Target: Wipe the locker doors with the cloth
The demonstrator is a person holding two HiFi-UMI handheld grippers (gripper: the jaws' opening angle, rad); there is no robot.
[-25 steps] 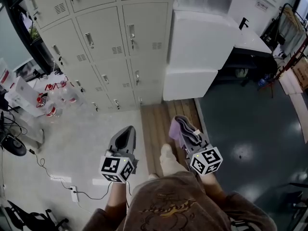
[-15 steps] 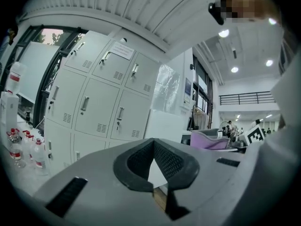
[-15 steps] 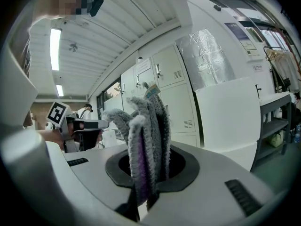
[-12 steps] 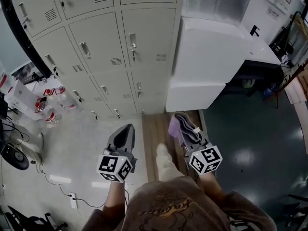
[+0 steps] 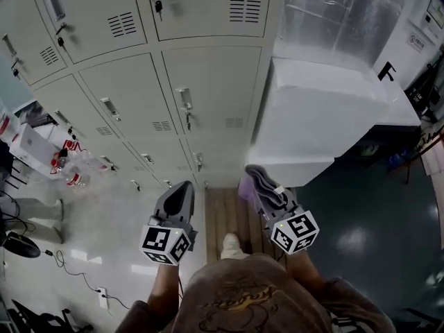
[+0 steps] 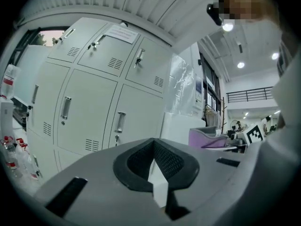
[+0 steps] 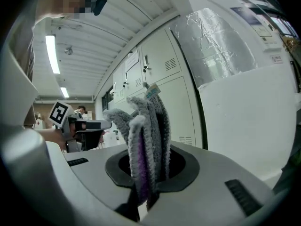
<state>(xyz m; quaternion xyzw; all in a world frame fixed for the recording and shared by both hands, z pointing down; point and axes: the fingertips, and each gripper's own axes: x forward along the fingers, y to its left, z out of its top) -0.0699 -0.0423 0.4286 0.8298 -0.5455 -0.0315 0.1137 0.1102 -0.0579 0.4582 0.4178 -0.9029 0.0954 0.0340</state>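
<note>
A bank of pale grey locker doors fills the upper left of the head view, each with a handle and vent slots. My right gripper is shut on a folded purple and grey cloth, held short of the lockers. In the right gripper view the cloth sticks up out of the gripper, with locker doors behind. My left gripper is shut and empty, pointing at the lower lockers. The left gripper faces the doors.
A large white cabinet stands right of the lockers, with a plastic-wrapped unit above it. Bottles and boxes sit at the left. A wooden floor strip lies under the person's foot. A cable and power strip lie lower left.
The view has drawn closer to the lockers, which now look larger and higher. Both grippers keep their place in the view, the cloth still held in the right one.
</note>
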